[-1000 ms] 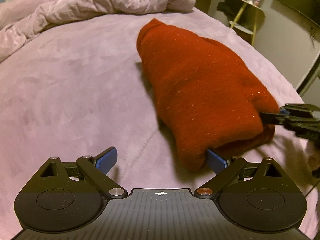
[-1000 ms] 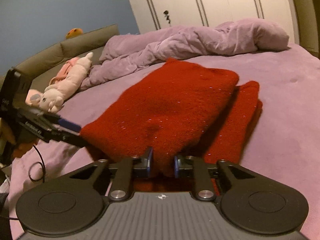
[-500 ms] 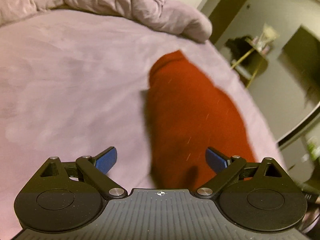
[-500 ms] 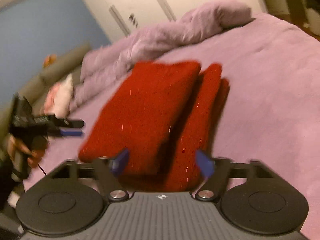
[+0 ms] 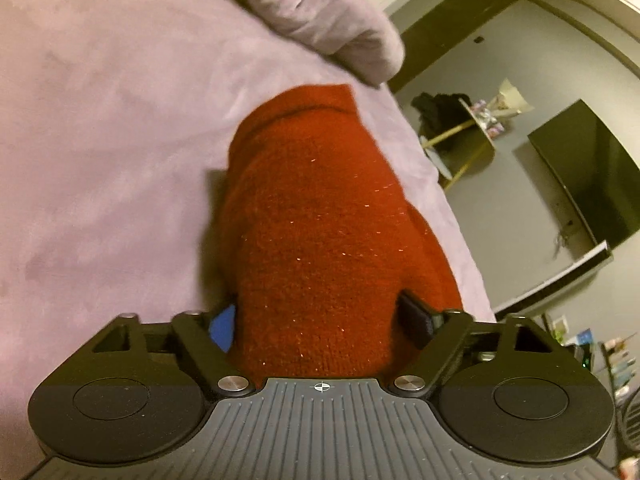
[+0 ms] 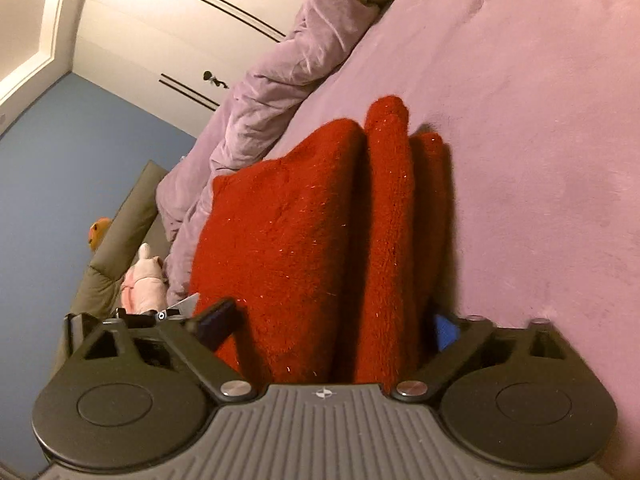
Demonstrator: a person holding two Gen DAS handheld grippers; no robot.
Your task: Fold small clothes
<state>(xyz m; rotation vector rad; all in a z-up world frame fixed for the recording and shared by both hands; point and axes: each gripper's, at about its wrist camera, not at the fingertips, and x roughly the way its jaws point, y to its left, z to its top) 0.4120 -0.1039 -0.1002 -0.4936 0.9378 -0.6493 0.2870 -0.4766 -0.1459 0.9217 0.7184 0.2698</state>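
A folded red knit garment (image 5: pixel 316 232) lies on the purple bed; it also shows in the right wrist view (image 6: pixel 320 240) as several stacked layers. My left gripper (image 5: pixel 320 322) is open wide, rolled sideways, with the near end of the garment between its fingers. My right gripper (image 6: pixel 328 326) is open wide too, rolled sideways, its fingers on either side of the folded stack. Whether the pads press the cloth I cannot tell.
A rumpled purple duvet (image 5: pixel 320 12) lies at the far side of the bed (image 5: pixel 100 140). The bed's edge runs right of the garment, with a side table (image 5: pixel 472 140) and a dark screen (image 5: pixel 592 184) beyond. A plush toy (image 6: pixel 144 284) lies by the headboard.
My right gripper let go of the garment's edge and opened. Both grippers rolled sideways and closed in, so the folded garment now sits between the fingers of each.
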